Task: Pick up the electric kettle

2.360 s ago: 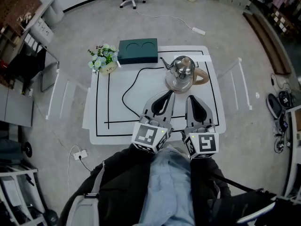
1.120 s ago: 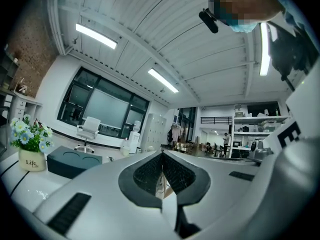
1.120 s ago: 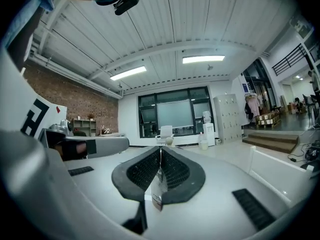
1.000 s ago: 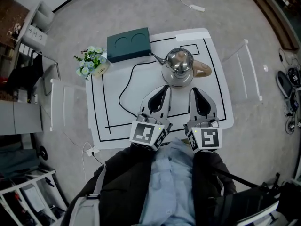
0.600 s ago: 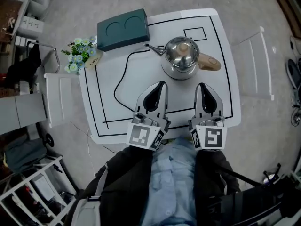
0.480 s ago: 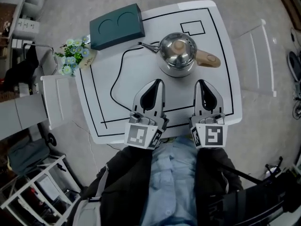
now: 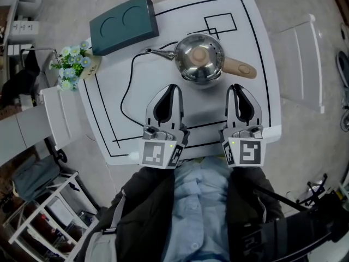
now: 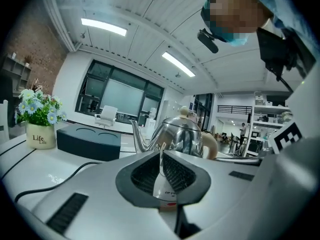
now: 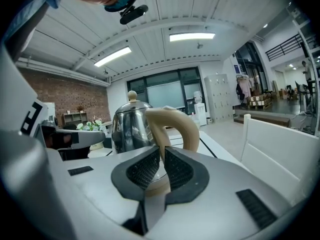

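A shiny steel electric kettle [image 7: 199, 59] with a beige handle [image 7: 239, 68] and a thin spout stands on its round base on the white table [image 7: 109, 135]. A black cord [image 7: 126, 91] runs from its base. My left gripper [image 7: 174, 87] is shut and empty, its tips just short of the kettle's near left side. My right gripper [image 7: 234, 88] is shut too, pointing at the handle from the near right. The kettle [image 8: 181, 134] fills the middle of the left gripper view behind the shut left gripper [image 8: 161, 154]. The right gripper view shows the handle [image 9: 167, 129] just beyond the shut right gripper [image 9: 162, 154].
A dark green box [image 7: 123, 23] lies at the table's far left corner. Beside it stands a small flower pot [image 7: 73, 67]. Black lines are marked on the tabletop. White chairs [image 7: 297, 59] stand to the right and left of the table.
Both grippers have sunk toward the table and moved a little apart, staying shut. The view has shifted, so the kettle now sits nearer the tips.
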Available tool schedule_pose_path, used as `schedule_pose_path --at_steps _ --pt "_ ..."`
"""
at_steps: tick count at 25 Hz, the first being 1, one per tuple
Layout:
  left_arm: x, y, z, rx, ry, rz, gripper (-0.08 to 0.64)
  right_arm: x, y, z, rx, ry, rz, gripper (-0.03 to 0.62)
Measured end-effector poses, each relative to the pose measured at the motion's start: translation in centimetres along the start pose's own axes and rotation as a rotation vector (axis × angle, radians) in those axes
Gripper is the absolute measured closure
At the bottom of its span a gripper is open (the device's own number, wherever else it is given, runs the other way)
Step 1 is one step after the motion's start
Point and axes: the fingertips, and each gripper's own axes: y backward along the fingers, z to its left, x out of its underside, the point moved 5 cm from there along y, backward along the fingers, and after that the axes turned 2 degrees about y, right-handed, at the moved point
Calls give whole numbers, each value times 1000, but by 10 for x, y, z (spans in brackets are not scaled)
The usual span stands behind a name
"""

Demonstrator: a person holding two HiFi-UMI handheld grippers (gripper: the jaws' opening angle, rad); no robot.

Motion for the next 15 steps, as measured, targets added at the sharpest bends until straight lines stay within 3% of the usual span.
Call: schedule_pose_path --at_steps 4,9,15 --pt "0 0 5 -13 20 -12 483 3 -3 -2 10 -8 13 545" --pt "-1 0 8 0 59 -37 363 8 -5 -6 29 -44 21 358" --pt "0 0 12 -5 77 -50 307 6 -3 -18 82 -51 -1 336"
